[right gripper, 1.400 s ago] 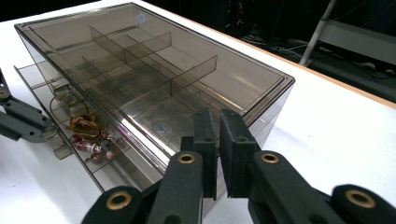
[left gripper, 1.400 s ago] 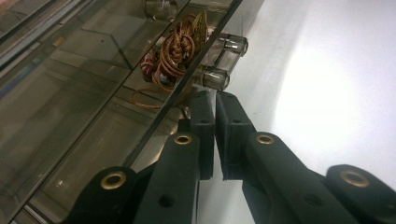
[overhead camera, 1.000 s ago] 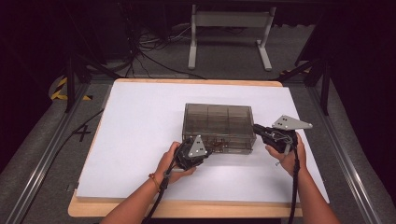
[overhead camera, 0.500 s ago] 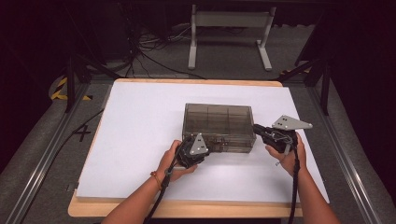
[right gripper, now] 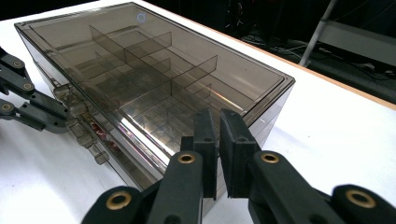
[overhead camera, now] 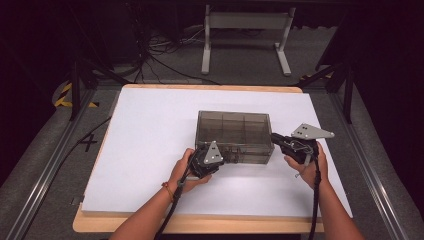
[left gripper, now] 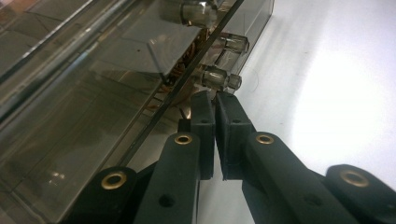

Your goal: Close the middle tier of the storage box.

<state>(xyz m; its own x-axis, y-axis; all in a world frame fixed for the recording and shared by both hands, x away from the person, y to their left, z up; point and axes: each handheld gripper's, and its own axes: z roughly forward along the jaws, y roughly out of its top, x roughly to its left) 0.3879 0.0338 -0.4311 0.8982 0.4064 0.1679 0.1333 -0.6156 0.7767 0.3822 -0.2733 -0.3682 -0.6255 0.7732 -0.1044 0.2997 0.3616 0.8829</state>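
The left gripper has its jaws pressed together on nothing, their tips just under a clear knob on the front of the smoky plastic box; whether they touch it cannot be told. The right gripper is likewise clenched and empty, its tips at the box's right end, near the lid's corner.

The box lies flat on the white table top, a little right of the middle. Its long axis runs left to right across the table, and its knobbed drawer front faces the person. Through the lid, thin dividers split the inside into small compartments, and something reddish shows dimly behind the front wall.

The person's left hand and right hand come in from the near edge, each with a cable trailing back. Nothing else lies on the table around the box. Beyond the far edge, on the dark floor, stand a grey metal frame and loose cables.
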